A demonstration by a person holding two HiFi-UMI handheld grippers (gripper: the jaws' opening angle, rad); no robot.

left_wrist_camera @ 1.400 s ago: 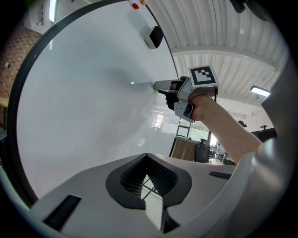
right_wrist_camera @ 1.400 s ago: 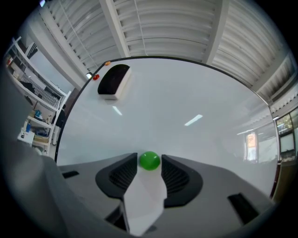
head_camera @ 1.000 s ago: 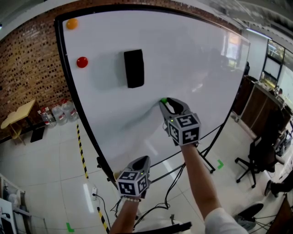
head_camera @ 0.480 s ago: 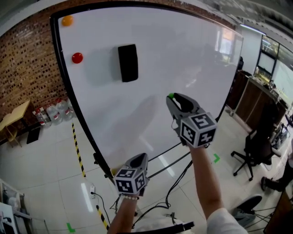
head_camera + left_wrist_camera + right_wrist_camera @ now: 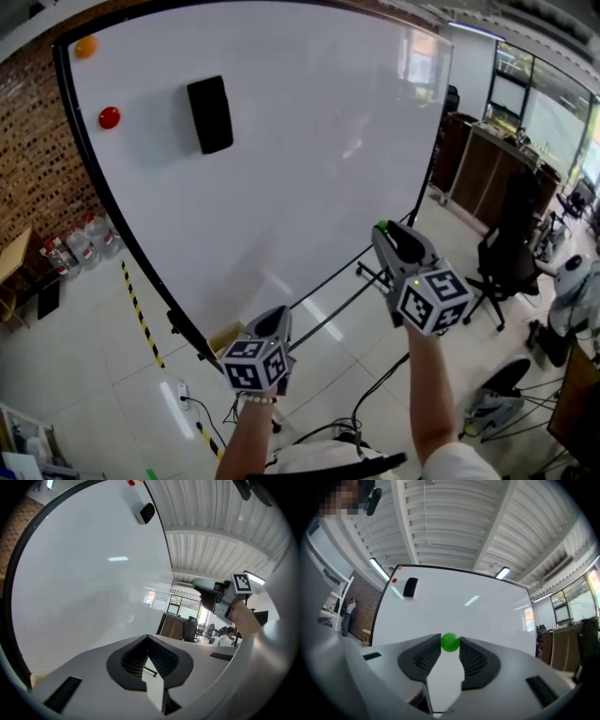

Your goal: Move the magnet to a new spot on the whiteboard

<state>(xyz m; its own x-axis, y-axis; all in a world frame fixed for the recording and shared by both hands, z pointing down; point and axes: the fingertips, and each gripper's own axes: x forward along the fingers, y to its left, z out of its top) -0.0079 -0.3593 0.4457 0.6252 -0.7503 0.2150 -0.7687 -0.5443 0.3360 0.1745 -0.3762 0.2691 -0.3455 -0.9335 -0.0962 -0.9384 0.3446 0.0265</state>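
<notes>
The green ball magnet (image 5: 382,226) sits pinched between the fingertips of my right gripper (image 5: 384,231), off the whiteboard (image 5: 281,159) and out past its lower right corner. In the right gripper view the green magnet (image 5: 450,642) is clamped at the tips of the right gripper (image 5: 450,645), with the whiteboard (image 5: 459,613) well behind it. My left gripper (image 5: 278,315) hangs low below the board's bottom edge; in its own view the left gripper (image 5: 146,638) is shut with nothing in it.
A black eraser (image 5: 210,114), a red magnet (image 5: 110,117) and an orange magnet (image 5: 85,47) stay on the board's upper left. An office chair (image 5: 506,262) and a wooden counter (image 5: 483,159) stand to the right. Water bottles (image 5: 80,246) and striped floor tape (image 5: 139,314) lie left.
My right gripper has pulled the green magnet off the board and carried it right and down, away from the surface. The left gripper has drifted only a little.
</notes>
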